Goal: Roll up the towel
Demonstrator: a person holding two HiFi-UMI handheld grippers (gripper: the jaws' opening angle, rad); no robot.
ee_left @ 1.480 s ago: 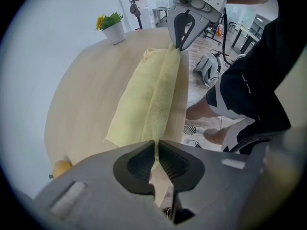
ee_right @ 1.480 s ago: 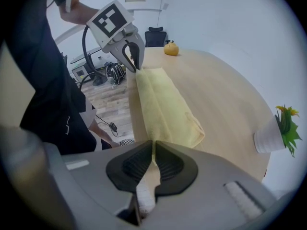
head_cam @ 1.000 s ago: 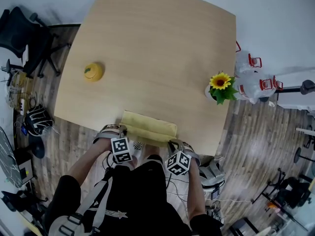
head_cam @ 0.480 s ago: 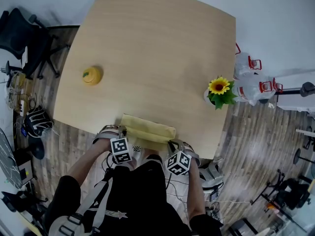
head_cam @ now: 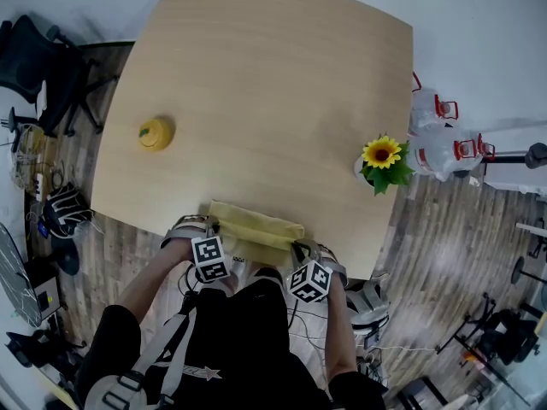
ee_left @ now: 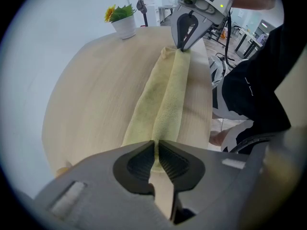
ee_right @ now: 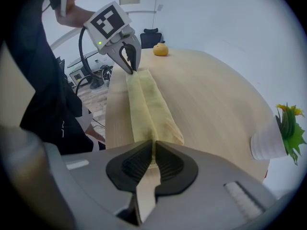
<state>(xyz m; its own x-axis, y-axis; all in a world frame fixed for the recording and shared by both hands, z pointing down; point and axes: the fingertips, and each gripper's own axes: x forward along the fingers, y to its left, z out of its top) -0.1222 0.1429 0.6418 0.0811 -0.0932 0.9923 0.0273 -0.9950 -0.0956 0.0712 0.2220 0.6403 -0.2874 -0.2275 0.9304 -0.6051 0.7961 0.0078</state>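
Note:
A pale yellow towel (head_cam: 256, 226) lies folded into a long narrow band along the near edge of the wooden table (head_cam: 265, 101). My left gripper (head_cam: 215, 233) is shut on the towel's left end (ee_left: 158, 128). My right gripper (head_cam: 299, 248) is shut on the right end (ee_right: 148, 114). In the left gripper view the right gripper (ee_left: 184, 44) pinches the far end of the band. In the right gripper view the left gripper (ee_right: 130, 63) pinches the opposite end. The towel is stretched straight between them, with a raised fold running along its length.
A small yellow fruit-shaped object (head_cam: 156, 133) sits at the table's left. A potted sunflower (head_cam: 382, 161) stands near the right edge. Office chairs (head_cam: 43, 67) and cables lie on the floor at left, white bags (head_cam: 440, 143) at right. The person's dark torso (head_cam: 248, 340) presses close to the near edge.
Both grippers have drawn the towel a little toward the table's near edge. The towel band looks slightly narrower. Neither grip has changed.

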